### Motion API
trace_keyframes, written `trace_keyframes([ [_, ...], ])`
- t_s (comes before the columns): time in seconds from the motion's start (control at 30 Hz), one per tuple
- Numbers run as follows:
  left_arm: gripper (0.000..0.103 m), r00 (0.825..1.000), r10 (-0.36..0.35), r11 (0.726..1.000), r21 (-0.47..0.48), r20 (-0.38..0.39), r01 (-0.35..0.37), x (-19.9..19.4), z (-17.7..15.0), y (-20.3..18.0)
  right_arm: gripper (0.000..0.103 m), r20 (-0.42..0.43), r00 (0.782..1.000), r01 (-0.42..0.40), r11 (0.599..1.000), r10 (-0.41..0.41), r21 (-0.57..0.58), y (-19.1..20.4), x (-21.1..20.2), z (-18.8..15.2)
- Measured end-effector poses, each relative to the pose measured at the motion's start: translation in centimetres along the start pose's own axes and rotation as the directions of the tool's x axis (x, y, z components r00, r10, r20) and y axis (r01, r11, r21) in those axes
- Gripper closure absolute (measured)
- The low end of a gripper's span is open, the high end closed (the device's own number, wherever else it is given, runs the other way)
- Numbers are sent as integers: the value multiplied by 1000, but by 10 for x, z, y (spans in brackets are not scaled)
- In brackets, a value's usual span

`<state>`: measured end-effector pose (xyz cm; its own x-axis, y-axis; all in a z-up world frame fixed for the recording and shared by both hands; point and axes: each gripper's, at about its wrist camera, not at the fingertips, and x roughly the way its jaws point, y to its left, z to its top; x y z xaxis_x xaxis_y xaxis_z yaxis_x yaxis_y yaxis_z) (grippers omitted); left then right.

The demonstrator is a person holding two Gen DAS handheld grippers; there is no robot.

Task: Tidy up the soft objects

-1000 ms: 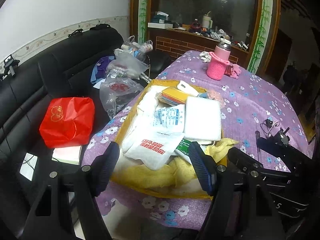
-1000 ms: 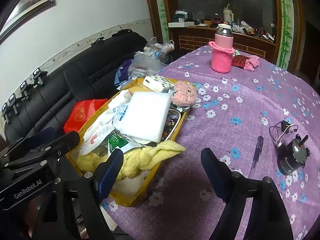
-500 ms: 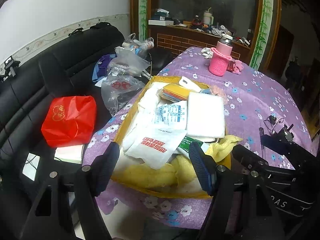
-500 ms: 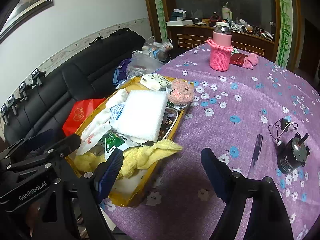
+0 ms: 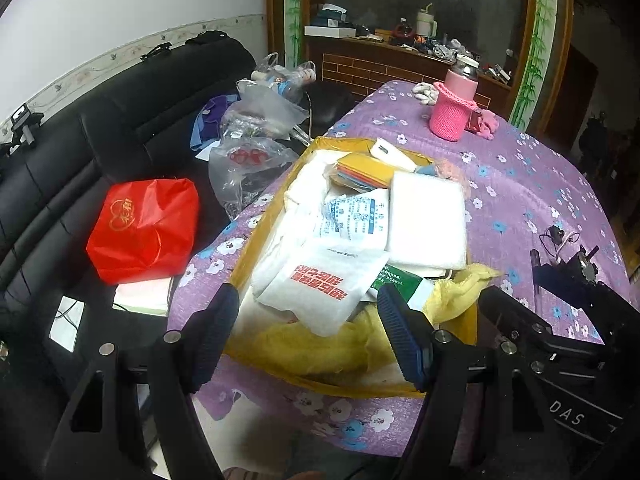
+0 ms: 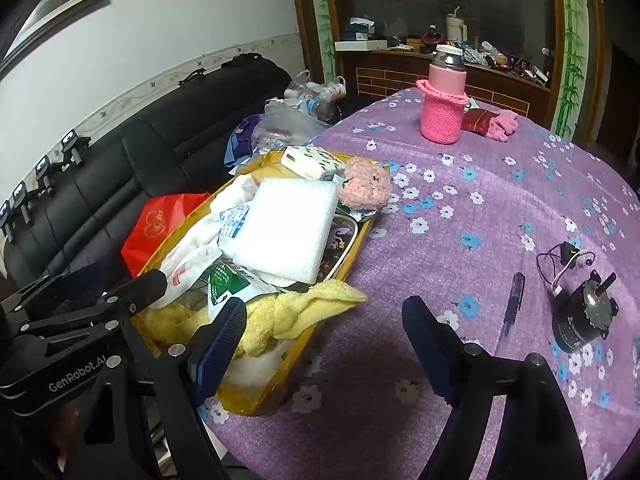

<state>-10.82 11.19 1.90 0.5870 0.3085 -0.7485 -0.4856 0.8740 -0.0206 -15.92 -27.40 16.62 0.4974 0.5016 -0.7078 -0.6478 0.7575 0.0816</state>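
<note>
Soft things all sit piled in the yellow tray (image 5: 256,240) at the near left edge of the bench (image 6: 500,200): yellow towel (image 6: 304,308) at the near end with one corner flopped over the rim onto the cloth, white foam pad (image 6: 288,228) on top in the middle, printed white bag (image 5: 324,284) near left, pink fluffy ball (image 6: 366,186) at the far right corner. All look light and limp; the towel should bunch, best pinched at the flopped corner. Foam pad looks squashy but holds its shape, take it by an edge. Plastic bags likely slippery and thin. Left claw (image 5: 312,332) spread, hanging over the tray's near end, nothing between its fingers. Right claw (image 6: 324,344) spread too, over bare cloth just right of the tray, empty. What's under the pile is hidden; tray floor barely shows; print on the bags unreadable.
</note>
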Motion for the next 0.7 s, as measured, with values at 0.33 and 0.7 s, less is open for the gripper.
trace_keyframes([
  [0.33, 32, 1000, 5, 1000, 12, -12, -5, 0, 0, -3, 22, -4, 1000, -4, 1000, 4, 3, -1, 2, 1],
  [0.7, 32, 1000, 30, 1000, -2, 3, -30, -1, 0, -2, 22, 2, 1000, -8, 1000, 8, 27, -10, 0, 1],
])
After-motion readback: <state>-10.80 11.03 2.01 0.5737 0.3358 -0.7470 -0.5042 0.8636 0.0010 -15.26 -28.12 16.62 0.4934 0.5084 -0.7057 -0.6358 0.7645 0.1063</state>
